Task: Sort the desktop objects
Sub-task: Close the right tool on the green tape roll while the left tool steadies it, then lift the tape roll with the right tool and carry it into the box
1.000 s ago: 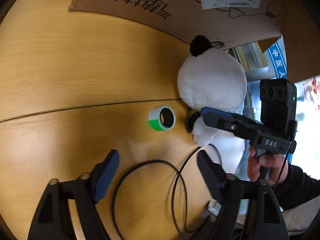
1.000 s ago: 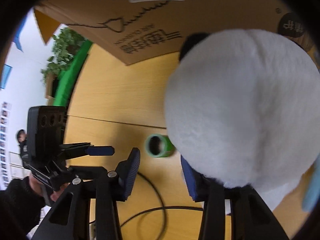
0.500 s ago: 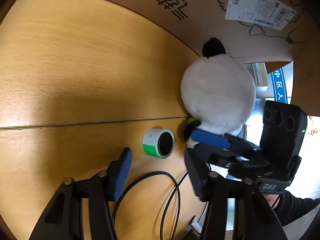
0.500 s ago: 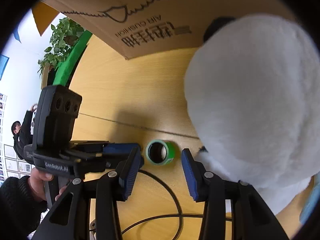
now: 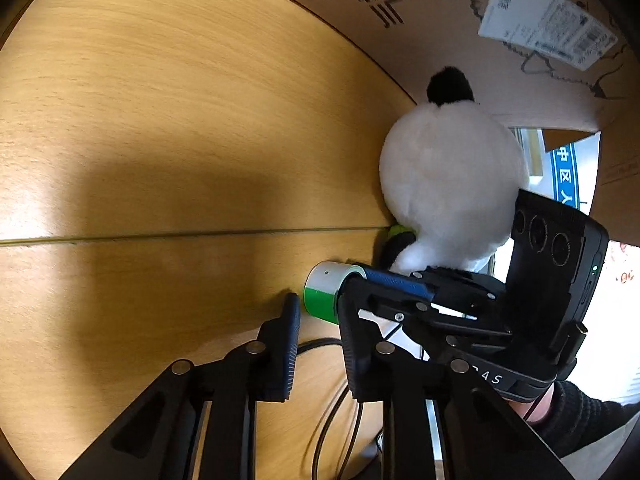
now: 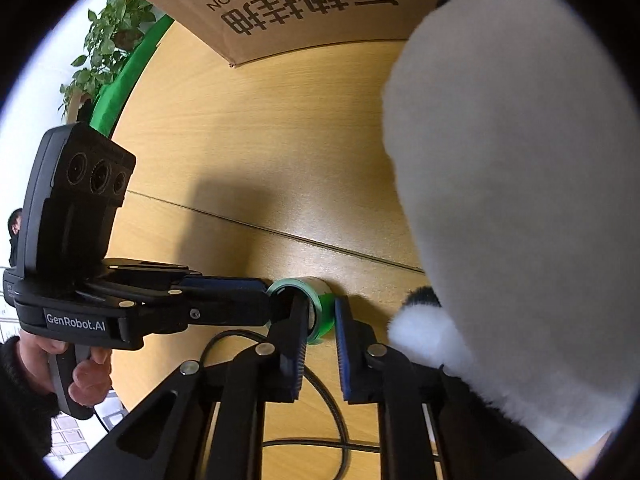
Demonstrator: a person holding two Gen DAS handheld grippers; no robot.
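The sorting looks barely begun: nothing in either view has visibly been put away, and both grippers crowd one small item.

On the left of the scene the bench (image 5: 168,112) is bare wood with a seam across it. The left gripper (image 5: 316,312) sits low over it, fingers narrowed to a modest gap. Just ahead of them lies the tape roll (image 5: 326,292), green and white, on its side on the bench. In the left wrist view the roll shows in the gap at the fingertips, but whether the pads touch it cannot be told.

Moving right, the right gripper (image 6: 322,320) comes at the same roll. Its fingers are also narrow, and the roll's green edge (image 6: 320,308) stands between their tips; the right wrist view suggests they straddle the rim, perhaps already pinching it, though contact is not clear. The left gripper's finger (image 6: 224,286) reaches to the roll's open end from the other side.

A black cable (image 5: 332,408) loops on the bench under both tools and is untouched.

Further right, the panda plush (image 5: 452,176) lies against the roll's far side, near a cardboard box (image 5: 460,28) at the back. The box may be the destination; that is a guess.

Left to do: secure the roll, lift it, place it, then deal with the plush and cable.
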